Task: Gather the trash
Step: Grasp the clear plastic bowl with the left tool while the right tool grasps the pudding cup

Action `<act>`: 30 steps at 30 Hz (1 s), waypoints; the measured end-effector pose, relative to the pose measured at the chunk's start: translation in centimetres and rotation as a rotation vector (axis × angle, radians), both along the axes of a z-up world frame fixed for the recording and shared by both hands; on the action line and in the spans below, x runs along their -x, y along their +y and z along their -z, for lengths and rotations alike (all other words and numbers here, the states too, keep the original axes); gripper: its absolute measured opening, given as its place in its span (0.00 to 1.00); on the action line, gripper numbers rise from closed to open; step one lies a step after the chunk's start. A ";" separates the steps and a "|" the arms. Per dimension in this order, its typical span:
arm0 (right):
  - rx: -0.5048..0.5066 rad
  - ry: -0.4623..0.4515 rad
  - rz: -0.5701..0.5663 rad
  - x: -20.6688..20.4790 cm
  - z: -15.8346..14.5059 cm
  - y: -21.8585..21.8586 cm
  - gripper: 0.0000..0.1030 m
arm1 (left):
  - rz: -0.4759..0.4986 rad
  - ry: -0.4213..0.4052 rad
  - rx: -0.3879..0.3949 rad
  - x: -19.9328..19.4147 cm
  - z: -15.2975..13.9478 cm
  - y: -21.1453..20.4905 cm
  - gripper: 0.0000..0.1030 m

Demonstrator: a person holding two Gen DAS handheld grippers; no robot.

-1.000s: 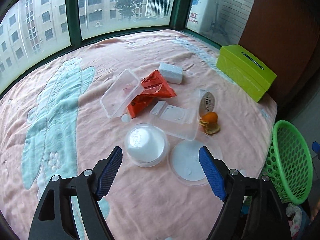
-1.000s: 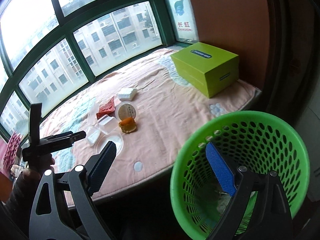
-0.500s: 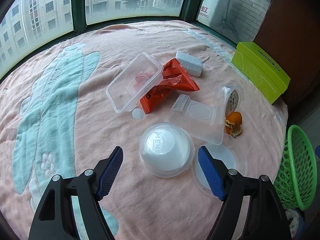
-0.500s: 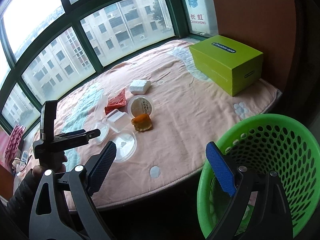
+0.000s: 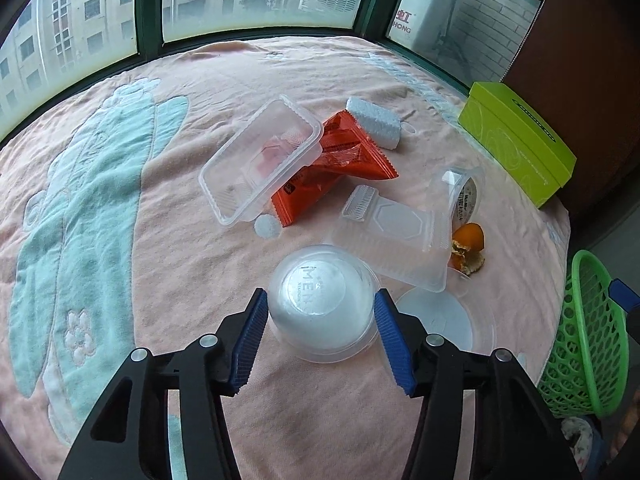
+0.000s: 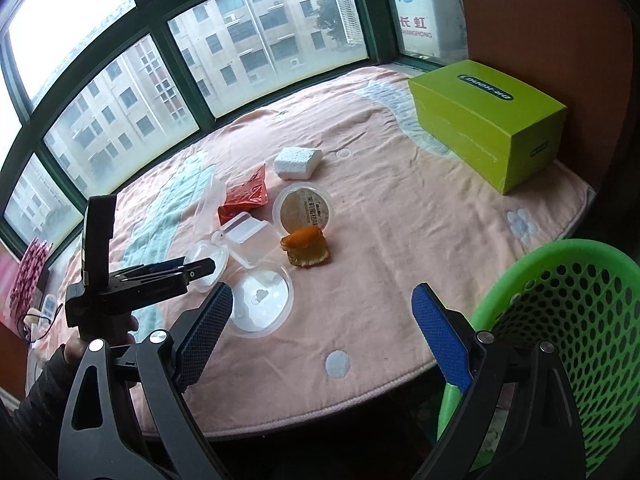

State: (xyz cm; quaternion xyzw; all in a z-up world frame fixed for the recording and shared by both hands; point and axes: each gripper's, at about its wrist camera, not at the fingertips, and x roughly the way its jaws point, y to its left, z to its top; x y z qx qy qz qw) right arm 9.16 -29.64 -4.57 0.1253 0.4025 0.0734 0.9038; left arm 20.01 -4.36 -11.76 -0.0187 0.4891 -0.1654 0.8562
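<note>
- Your left gripper (image 5: 320, 336) straddled the upturned clear plastic bowl (image 5: 322, 306) on the pink blanket (image 5: 192, 280), blue pads beside its walls; actual contact I couldn't tell.
- Your right gripper (image 6: 322, 338) was spread wide, holding nothing, beside the green basket (image 6: 560, 332).

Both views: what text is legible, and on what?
"MEN" over "XIAODIN…", partly legible: upturned bowl between the left tool fingers.
"CHANGHONG": sign outside the window.
Green box label: upside down, unclear.
Round lid print: too small.
Red wrapper: unreadable.
</note>
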 end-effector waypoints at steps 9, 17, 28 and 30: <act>0.003 0.004 -0.021 -3.7 0.4 1.3 0.88 | -0.003 -0.039 0.027 0.9 -2.0 1.2 0.51; -0.012 0.029 -0.035 -8.0 1.8 2.7 0.88 | -0.011 -0.066 0.033 1.5 -3.6 2.6 0.51; -0.022 0.091 -0.029 -12.9 4.5 2.9 0.87 | -0.012 -0.080 0.045 2.1 -4.5 3.7 0.51; -0.025 0.103 -0.029 -13.5 5.0 2.9 0.87 | -0.012 -0.079 0.046 2.1 -4.5 3.9 0.51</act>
